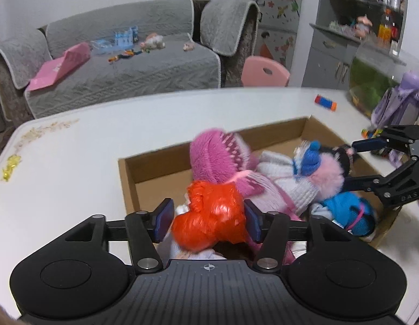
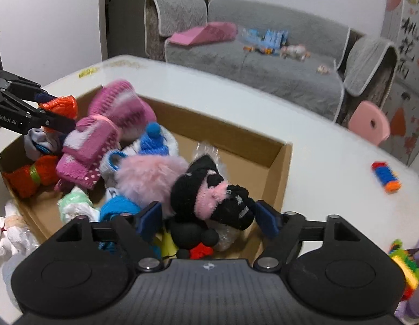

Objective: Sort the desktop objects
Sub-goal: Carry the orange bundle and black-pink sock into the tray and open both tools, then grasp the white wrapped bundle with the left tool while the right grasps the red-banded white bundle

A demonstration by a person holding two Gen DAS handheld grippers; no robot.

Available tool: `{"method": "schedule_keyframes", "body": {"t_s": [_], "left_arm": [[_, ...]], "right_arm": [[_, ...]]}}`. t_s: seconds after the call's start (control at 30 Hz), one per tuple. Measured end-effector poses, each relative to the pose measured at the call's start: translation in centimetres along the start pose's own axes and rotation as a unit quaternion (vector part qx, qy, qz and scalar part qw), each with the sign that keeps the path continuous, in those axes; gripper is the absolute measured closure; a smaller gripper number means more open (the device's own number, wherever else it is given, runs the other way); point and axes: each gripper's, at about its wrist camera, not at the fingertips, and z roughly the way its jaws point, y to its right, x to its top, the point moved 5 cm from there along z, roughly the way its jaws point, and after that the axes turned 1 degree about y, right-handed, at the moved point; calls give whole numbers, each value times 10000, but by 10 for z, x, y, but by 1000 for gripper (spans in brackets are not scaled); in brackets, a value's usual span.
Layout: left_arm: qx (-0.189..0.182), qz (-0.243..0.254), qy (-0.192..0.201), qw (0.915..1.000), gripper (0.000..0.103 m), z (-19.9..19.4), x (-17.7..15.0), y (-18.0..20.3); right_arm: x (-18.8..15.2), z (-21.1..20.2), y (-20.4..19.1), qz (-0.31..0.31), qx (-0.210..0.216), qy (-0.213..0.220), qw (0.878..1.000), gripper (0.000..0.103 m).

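Note:
An open cardboard box [image 1: 263,130] [image 2: 236,127] on the white table holds several rolled socks and soft bundles. My left gripper [image 1: 208,220] hangs over the box's near left end, its blue pads flanking an orange plastic bundle [image 1: 212,216] without clearly pressing it; the right wrist view shows that bundle [image 2: 60,104] at far left. My right gripper [image 2: 208,216] is over the box's right end. A black-and-pink sock bundle [image 2: 209,195] sits between its pads, with a gap beside the left pad. The right gripper's fingers [image 1: 369,144] also show at right in the left wrist view.
A blue-and-orange toy [image 1: 325,102] [image 2: 385,176] lies on the table beyond the box. A purple toy [image 1: 399,103] and a fish tank [image 1: 372,81] stand at the table's right end. White bundles [image 2: 9,230] lie outside the box's left corner. A pink chair [image 1: 265,71] stands behind the table.

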Motion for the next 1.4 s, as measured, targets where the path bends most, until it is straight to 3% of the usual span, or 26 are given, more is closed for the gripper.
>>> {"method": "schedule_keyframes", "body": {"t_s": [0.07, 0.27, 0.37, 0.5, 0.63, 0.87, 1.13, 1.4], "left_arm": [[143, 42, 225, 9996, 21, -14, 5, 1], [223, -175, 705, 9971, 16, -63, -1, 6], [268, -30, 876, 9958, 12, -88, -30, 20], [93, 209, 808, 9965, 7, -105, -83, 47], [-173, 445, 524, 9975, 7, -101, -120, 76], [-318, 382, 206, 9986, 8, -74, -145, 109], [4, 207, 50, 9998, 8, -59, -151, 105], [414, -149, -19, 9990, 8, -66, -154, 78]], "right_arm": [[8, -12, 0, -18, -76, 245, 9997, 21], [13, -53, 1, 113, -151, 725, 9972, 19], [-5, -80, -8, 329, -88, 1081, 9936, 13], [-44, -108, -37, 444, 337, 1355, 9892, 10], [-73, -105, -63, 327, 925, 1308, 9865, 10], [-77, -68, -81, 76, 1215, 947, 9880, 12], [-75, -34, -98, -1015, 1138, 793, 9851, 15], [-78, -16, -98, -1400, 1490, 639, 9768, 22]]}}
